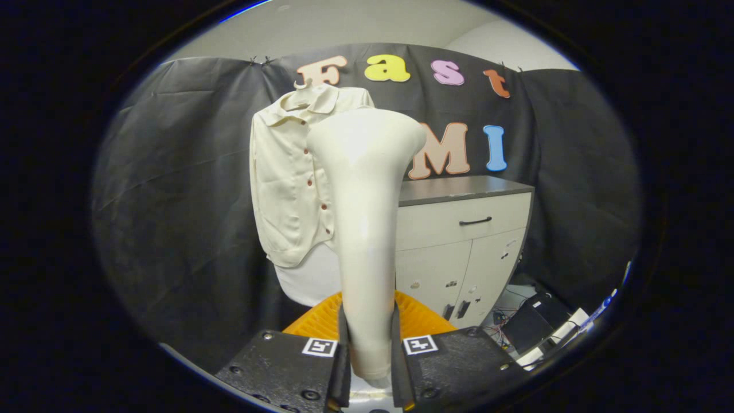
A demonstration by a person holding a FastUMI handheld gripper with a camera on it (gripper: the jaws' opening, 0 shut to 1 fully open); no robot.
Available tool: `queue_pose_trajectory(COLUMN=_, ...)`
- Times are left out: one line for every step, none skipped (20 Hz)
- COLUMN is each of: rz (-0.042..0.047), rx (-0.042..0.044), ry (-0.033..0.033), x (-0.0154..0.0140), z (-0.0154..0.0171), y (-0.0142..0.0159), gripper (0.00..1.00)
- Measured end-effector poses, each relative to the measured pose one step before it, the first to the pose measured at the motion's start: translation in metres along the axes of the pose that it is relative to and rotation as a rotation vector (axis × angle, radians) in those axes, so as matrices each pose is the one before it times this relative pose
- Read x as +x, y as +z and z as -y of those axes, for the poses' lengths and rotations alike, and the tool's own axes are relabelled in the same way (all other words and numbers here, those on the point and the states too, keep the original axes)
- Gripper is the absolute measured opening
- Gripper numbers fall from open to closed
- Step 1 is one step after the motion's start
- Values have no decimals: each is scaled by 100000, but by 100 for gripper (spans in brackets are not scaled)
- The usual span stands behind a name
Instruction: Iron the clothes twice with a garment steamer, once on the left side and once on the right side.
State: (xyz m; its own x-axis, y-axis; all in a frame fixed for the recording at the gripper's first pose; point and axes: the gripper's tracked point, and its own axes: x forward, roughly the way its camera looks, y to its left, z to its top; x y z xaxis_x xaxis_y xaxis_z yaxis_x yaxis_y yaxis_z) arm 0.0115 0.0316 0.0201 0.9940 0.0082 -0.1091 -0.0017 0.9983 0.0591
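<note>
- Holding the steamer [367, 229] by its handle, the gripper [370, 361] has both fingers pressed on the lower, narrow part, one on each side, so the tool is closed tight around it.
- The steamer stands upright between the fingers; its long axis goes straight up and its wide head is at the top.
- The shirt [292, 178] hangs on the far black wall, beyond the fingers and a little to the left of the steamer head. It hangs with its long side vertical, the row of buttons running down its front.
- The steamer head covers the right part of the shirt from this view, but I judge it is not yet touching the cloth; the shirt is well apart, farther away.
- The coming move, as I judge it, needs the head to go forward and slightly left to reach the cloth, then along the shirt's length.
- To the right stands a cabinet [459, 241], and an orange basket [418, 318] is just ahead of the fingers.
</note>
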Motion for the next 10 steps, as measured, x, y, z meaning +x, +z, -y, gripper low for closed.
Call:
queue_pose_trajectory(rz=-105, rx=421, ry=-8, x=-9, z=148, y=-129, gripper=28)
queue_pose_trajectory(rz=-267, rx=186, ry=-194, x=-59, z=135, y=-73, gripper=28)
queue_pose_trajectory(rz=25, rx=112, ry=-200, x=-51, z=262, y=7, gripper=28)
queue_pose_trajectory(rz=132, rx=164, ry=-148, x=-126, z=248, y=46, gripper=28)
queue_pose_trajectory(rz=-211, rx=74, ry=-164, x=-139, z=298, y=-19, gripper=28)
queue_pose_trajectory(rz=447, rx=-19, ry=-141, x=-178, z=278, y=133, gripper=28)
queue_pose_trajectory(rz=382, rx=-96, ry=-14, x=-139, z=229, y=103, gripper=28)
queue_pose_trajectory(rz=276, rx=-76, ry=171, x=-105, z=215, y=157, gripper=28)
queue_pose_trajectory(rz=245, rx=-388, ry=-13, x=-59, z=335, y=3, gripper=28)
queue_pose_trajectory(rz=-214, rx=-118, ry=32, x=56, z=221, y=76, gripper=28)
